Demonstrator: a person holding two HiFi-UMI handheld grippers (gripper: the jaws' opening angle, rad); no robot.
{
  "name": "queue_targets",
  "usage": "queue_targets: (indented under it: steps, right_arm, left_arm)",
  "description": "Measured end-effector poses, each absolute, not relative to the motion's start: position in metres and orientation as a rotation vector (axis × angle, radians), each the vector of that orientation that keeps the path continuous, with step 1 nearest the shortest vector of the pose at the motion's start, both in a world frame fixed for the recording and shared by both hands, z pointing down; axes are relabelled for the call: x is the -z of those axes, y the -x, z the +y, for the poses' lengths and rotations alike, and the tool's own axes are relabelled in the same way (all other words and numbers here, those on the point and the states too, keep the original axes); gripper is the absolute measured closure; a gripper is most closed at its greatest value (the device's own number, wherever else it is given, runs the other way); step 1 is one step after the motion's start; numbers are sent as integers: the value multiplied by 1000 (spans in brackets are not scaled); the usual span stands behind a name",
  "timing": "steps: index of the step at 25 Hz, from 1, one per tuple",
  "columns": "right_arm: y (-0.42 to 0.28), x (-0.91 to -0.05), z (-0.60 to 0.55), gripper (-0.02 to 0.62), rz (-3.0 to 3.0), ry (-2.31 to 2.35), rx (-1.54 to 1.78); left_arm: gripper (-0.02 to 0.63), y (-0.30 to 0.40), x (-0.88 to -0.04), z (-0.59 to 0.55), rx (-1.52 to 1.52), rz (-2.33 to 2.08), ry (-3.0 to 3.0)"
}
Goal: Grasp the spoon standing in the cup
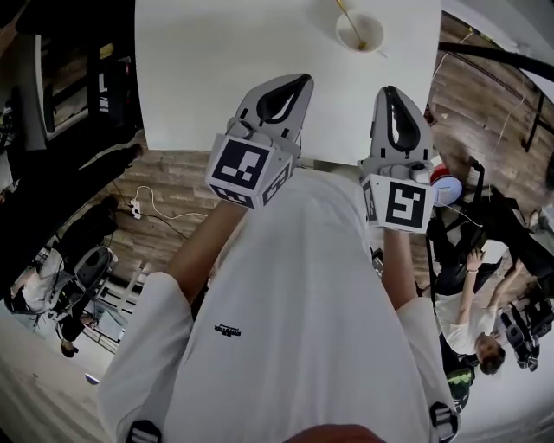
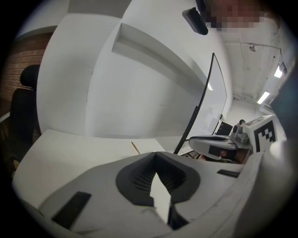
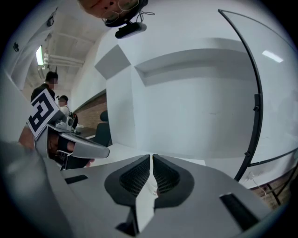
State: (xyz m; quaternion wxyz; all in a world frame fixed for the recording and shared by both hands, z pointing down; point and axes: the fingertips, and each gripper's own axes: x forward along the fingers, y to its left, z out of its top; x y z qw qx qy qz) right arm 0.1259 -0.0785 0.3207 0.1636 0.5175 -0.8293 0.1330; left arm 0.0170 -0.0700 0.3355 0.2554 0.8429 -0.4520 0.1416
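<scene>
The spoon (image 1: 349, 19) stands tilted in the white cup (image 1: 359, 32), its thin handle leaning toward the far left. The cup sits on the white desk (image 1: 216, 69), near the right edge and well back from the near edge.

We hold both grippers over the desk's near edge, well apart from the cup. The left gripper (image 1: 294, 82) hangs about the middle of that edge. The right gripper (image 1: 394, 93) is toward the near right corner, roughly in line with the cup. They sit side by side with a clear gap between them, both pointing toward the far edge.

In the left gripper view the jaws meet at their tips with nothing between them. A sliver of the spoon's handle shows just beyond them, above the desk. In the right gripper view the jaws stand together with only a hairline slit, and they too are empty.

Below the grippers our white shirt (image 1: 303, 303) fills the head view. A wood floor (image 1: 169, 186) lies to both sides. A power strip (image 1: 135, 208) with its cable lies on the floor at left, and another person (image 1: 472, 320) is at right.
</scene>
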Motion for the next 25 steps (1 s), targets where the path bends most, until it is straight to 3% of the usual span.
queue_targets:
  steps: [25]
  right_arm:
    - [-84,-416,-167,554,-2309,-1218,-442]
  left_arm:
    - [611,6,-404,-109,-381,-1239,-2190]
